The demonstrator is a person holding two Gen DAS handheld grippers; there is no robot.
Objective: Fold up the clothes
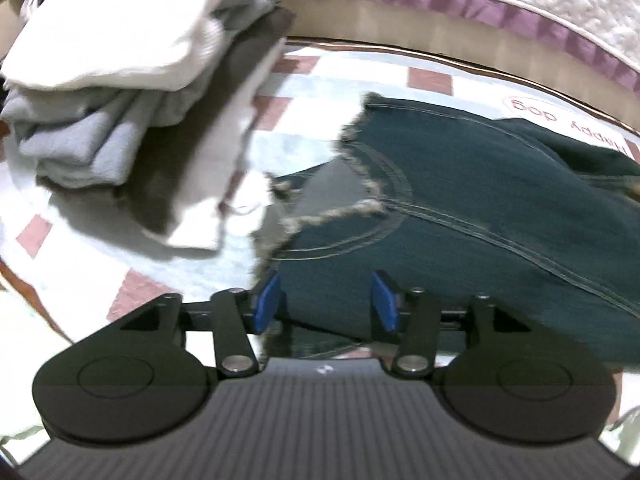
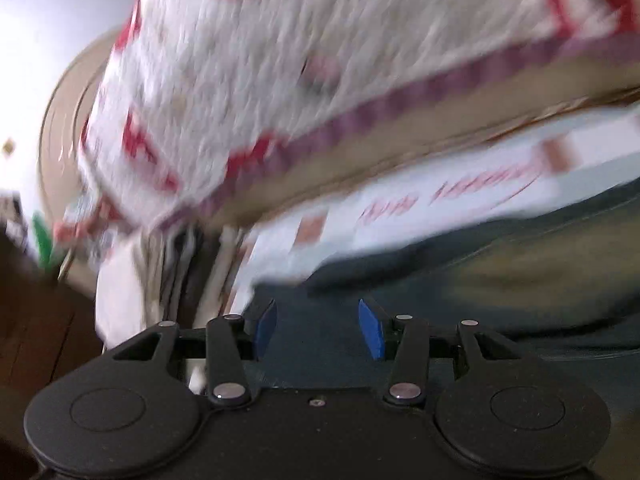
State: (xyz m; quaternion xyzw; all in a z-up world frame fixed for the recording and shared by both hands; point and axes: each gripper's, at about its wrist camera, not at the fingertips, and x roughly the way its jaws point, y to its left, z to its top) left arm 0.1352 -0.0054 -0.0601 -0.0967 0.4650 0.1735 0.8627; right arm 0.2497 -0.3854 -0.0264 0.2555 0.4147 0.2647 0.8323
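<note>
under left gripper (image 1: 326, 300), denim shorts (image 1: 460, 200), jaws apart

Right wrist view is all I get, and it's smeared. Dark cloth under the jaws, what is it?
Observer: The left wrist view shows it more clearly: denim shorts with a frayed hem, lying on a checked tablecloth.
Operator: Left gripper on them?
Observer: The left gripper is over the shorts by the frayed leg, jaws apart, pads not pressing the cloth.
Operator: Anything folded?
Observer: Yes, a stack of folded clothes sits beside the shorts, with a white piece on top of light blue ones.
</note>
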